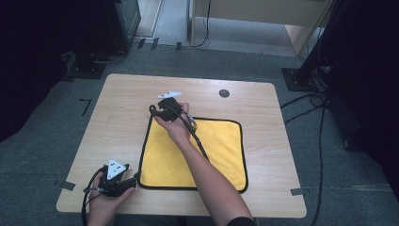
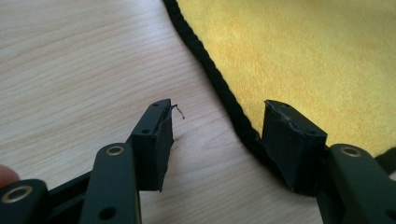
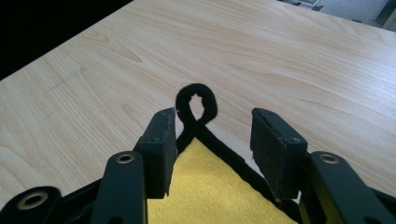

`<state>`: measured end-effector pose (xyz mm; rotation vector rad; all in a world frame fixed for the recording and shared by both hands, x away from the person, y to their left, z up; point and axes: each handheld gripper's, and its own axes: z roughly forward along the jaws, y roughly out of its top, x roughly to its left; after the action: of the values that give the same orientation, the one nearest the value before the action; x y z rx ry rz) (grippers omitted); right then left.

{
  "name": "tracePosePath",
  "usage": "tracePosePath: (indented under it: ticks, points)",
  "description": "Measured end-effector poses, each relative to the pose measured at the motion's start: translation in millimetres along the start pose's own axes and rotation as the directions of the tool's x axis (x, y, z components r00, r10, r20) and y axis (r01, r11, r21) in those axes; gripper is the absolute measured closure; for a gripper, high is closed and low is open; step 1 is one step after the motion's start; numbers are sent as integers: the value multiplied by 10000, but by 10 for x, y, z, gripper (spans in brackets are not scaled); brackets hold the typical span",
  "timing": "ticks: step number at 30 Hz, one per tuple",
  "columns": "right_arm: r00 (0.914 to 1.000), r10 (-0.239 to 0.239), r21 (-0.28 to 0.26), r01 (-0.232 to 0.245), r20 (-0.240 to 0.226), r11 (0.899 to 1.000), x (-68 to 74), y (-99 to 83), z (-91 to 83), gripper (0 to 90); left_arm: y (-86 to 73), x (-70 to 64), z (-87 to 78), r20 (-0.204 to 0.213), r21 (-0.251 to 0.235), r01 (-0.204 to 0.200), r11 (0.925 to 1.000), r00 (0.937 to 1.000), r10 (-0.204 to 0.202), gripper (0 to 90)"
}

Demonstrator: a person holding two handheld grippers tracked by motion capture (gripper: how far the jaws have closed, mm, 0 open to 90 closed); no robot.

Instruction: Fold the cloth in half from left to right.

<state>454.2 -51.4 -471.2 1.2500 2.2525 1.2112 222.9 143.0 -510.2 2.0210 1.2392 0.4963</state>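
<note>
A yellow cloth with a black border (image 1: 202, 150) lies flat on the wooden table (image 1: 117, 108). My right gripper (image 1: 160, 109) is at the cloth's far left corner, open, with its jaws either side of the corner and its small black hanging loop (image 3: 197, 103). My left gripper (image 1: 134, 178) rests at the cloth's near left corner, open. In the left gripper view the black border (image 2: 219, 84) runs between the two jaws, the yellow cloth (image 2: 303, 51) beyond it. Neither gripper holds anything.
A round dark hole (image 1: 224, 93) sits in the tabletop near the far edge. Cables (image 1: 301, 110) trail on the grey carpet to the right. Dark equipment stands at the left and right, and a wooden cabinet stands behind.
</note>
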Motion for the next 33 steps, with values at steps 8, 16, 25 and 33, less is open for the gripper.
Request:
tracePosePath:
  ticks: [8,16,25,33]
  points:
    - [9984,-407,525,386,396,9979,96,13,249,514,-2,-17,-22,144,98,-109,9999,9998,108,447]
    - [9983,-343,1275,280,474,9914,101,-105,479,544,-6,-93,0,434,510,-558,9971,9976,536,494]
    - [9945,-782,1305,686,697,9891,162,-118,497,802,-9,-140,4,716,502,-1016,9936,9926,979,565]
    - [9809,-1639,1479,1476,1045,9779,218,-83,538,870,4,-188,-2,801,490,-1517,9872,9858,1475,877]
